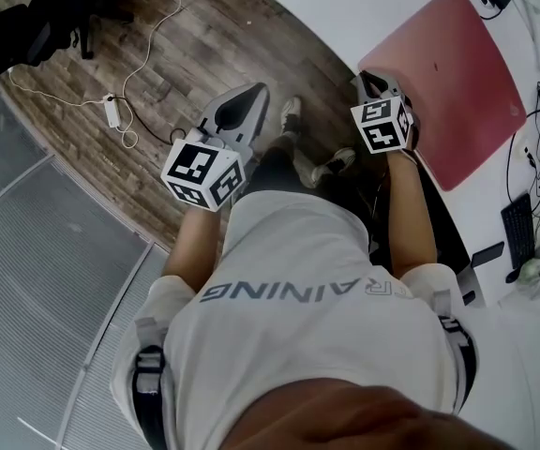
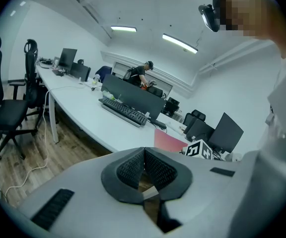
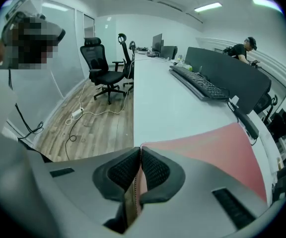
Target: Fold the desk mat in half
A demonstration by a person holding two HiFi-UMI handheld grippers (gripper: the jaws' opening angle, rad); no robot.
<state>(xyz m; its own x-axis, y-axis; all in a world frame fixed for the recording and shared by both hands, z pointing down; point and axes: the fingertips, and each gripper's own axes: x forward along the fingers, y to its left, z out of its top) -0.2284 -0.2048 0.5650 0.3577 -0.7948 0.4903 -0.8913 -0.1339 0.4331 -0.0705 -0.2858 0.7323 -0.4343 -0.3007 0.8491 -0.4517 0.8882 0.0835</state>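
The red desk mat point(image 1: 448, 82) lies flat on the white desk point(image 1: 345, 7) at the upper right of the head view. My right gripper point(image 1: 368, 81) is at the mat's near corner by the desk edge. In the right gripper view its jaws point(image 3: 140, 150) are shut on the mat's thin edge point(image 3: 136, 190), and the rest of the mat point(image 3: 217, 148) spreads out ahead. My left gripper point(image 1: 256, 94) hangs over the wooden floor, away from the desk. Its jaws point(image 2: 144, 150) are shut with nothing between them. The mat point(image 2: 169, 140) shows beyond them.
A keyboard point(image 3: 202, 86) and a black partition point(image 3: 227, 76) stand further along the desk. Office chairs point(image 3: 103, 68) are on the wood floor to the left. A white cable with a power adapter point(image 1: 112, 111) lies on the floor. Another keyboard point(image 1: 518, 228) sits at the right.
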